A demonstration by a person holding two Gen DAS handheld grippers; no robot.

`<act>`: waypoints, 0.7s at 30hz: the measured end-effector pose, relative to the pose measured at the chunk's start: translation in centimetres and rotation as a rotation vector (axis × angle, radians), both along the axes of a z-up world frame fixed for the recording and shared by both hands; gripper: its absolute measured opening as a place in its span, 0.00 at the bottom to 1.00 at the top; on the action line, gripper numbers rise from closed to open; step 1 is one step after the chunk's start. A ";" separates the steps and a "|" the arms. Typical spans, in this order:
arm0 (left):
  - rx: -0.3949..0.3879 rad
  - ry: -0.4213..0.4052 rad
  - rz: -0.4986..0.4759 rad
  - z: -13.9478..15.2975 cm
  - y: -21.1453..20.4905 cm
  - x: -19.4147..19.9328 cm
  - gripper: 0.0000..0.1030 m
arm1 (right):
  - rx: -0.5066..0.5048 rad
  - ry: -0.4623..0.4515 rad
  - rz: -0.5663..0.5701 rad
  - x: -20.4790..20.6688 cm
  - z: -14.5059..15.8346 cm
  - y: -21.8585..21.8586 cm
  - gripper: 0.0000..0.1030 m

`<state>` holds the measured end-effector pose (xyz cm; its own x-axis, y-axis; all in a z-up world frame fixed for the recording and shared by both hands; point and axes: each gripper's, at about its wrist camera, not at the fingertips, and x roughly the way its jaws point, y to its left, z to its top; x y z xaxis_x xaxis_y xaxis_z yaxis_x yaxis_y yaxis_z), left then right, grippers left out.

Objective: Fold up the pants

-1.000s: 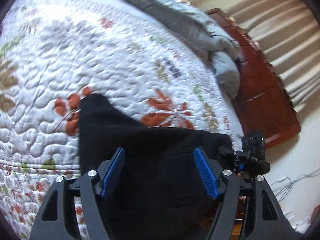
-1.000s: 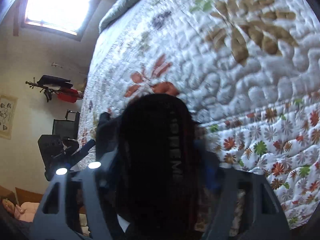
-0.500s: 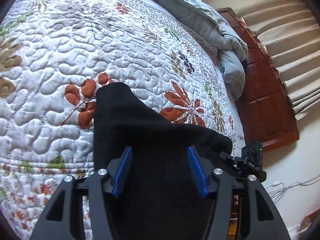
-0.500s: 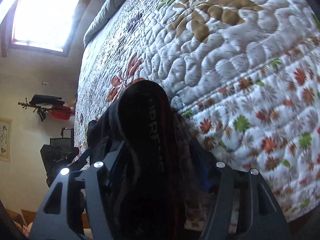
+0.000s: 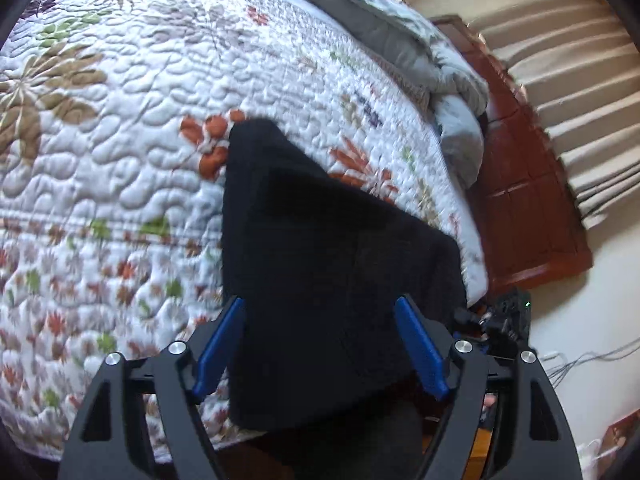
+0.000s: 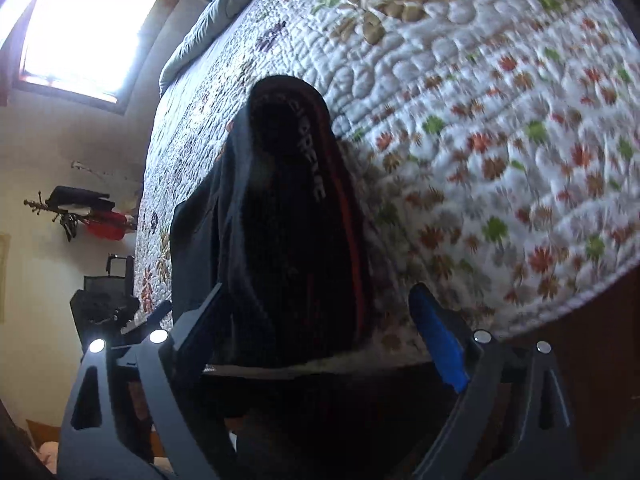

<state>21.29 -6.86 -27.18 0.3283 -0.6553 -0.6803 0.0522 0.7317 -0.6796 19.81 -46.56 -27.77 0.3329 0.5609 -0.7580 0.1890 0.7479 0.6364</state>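
Observation:
The black pants [image 5: 328, 240] lie folded on the floral quilt [image 5: 120, 140], their near end hanging over the bed's edge. My left gripper [image 5: 320, 344] hovers over that near end. Its jaws are opening, and the blue pads [image 5: 222, 350] straddle the cloth without pressing it. In the right wrist view the pants [image 6: 288, 208] appear end-on as a thick bundle with pale lettering and a red stripe. My right gripper [image 6: 316, 320] is also opening around the bundle. Its blue right pad [image 6: 436, 340] stands clear of the cloth, and the left finger is close to the bundle's side.
A rumpled grey duvet [image 5: 420, 52] lies at the far side of the bed, by a red-brown wooden board [image 5: 528, 200] and pleated curtains [image 5: 580, 92]. Cables [image 5: 592, 356] lie on the floor. A bright window [image 6: 80, 28] and a dark chair [image 6: 108, 288] are at the left.
Both pairs of jaws have widened, and the right pad has come off the bundle. Both views have drawn back towards the bed's edge, so more of the quilt's border shows.

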 end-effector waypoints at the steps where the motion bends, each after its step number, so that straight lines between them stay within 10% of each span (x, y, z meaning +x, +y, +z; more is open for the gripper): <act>1: 0.020 0.001 0.002 -0.3 0.0 -0.1 0.75 | 0.004 0.007 -0.001 -0.2 -0.5 0.0 0.82; 3: 0.037 0.035 0.008 -1.3 0.1 -0.1 0.75 | 0.015 0.013 0.000 -0.2 -1.5 0.0 0.58; 5: 0.059 0.101 0.013 -3.0 0.3 0.3 0.74 | 0.027 0.024 -0.024 -0.3 -2.6 -0.3 0.55; 21: -0.020 0.112 0.082 -2.6 2.2 7.3 0.74 | 0.002 -0.075 -0.037 3.0 1.6 -1.6 0.80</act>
<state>28.64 -4.68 -29.73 0.3039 -0.6430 -0.7030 -0.0845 0.7168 -0.6922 22.79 -48.14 -26.15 0.4087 0.5490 -0.7291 0.1684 0.7398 0.6515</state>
